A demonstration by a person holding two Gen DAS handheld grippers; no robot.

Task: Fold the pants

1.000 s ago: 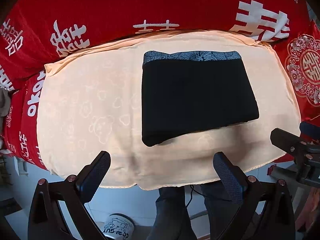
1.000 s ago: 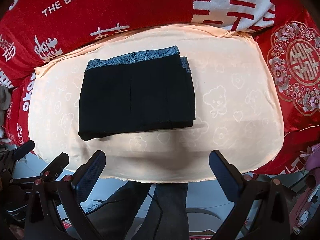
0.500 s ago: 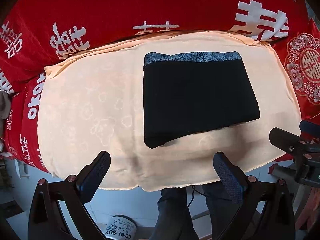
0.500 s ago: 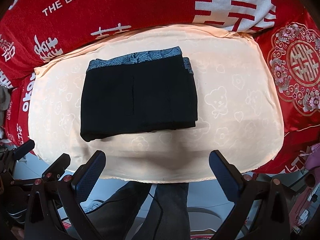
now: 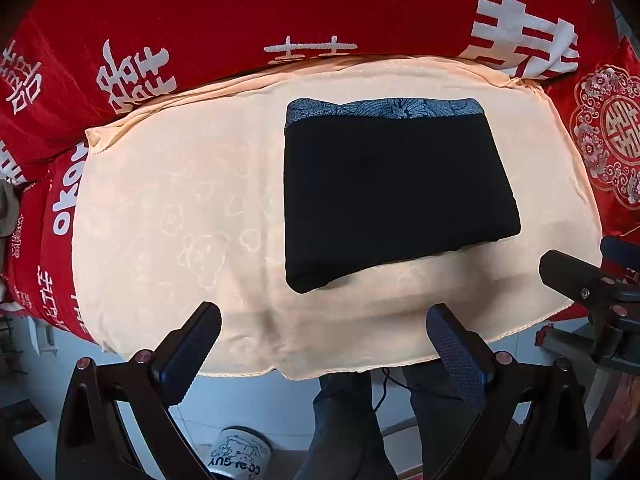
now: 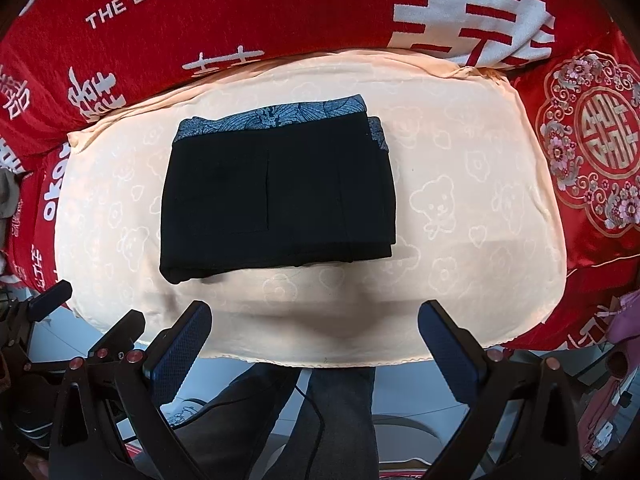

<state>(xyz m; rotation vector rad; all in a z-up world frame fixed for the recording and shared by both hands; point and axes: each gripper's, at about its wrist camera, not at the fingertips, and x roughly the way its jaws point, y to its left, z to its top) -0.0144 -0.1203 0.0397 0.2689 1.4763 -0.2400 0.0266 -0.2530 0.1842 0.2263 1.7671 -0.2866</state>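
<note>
Pants (image 5: 394,196) folded into a compact black rectangle, patterned waistband at 12 o'clock.
Bundle lies flat on peach cloth (image 5: 168,208) over red blanket (image 5: 280,12); folding looks finished. Left gripper (image 5: 324,344) and right gripper (image 6: 316,340) hover at 6 o'clock, jaws wide apart, holding nothing.

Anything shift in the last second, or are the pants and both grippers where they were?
Nothing visibly changed. The folded pants lie flat on the peach cloth, blue waistband at the far edge. Left gripper and right gripper stay open, holding nothing.
</note>
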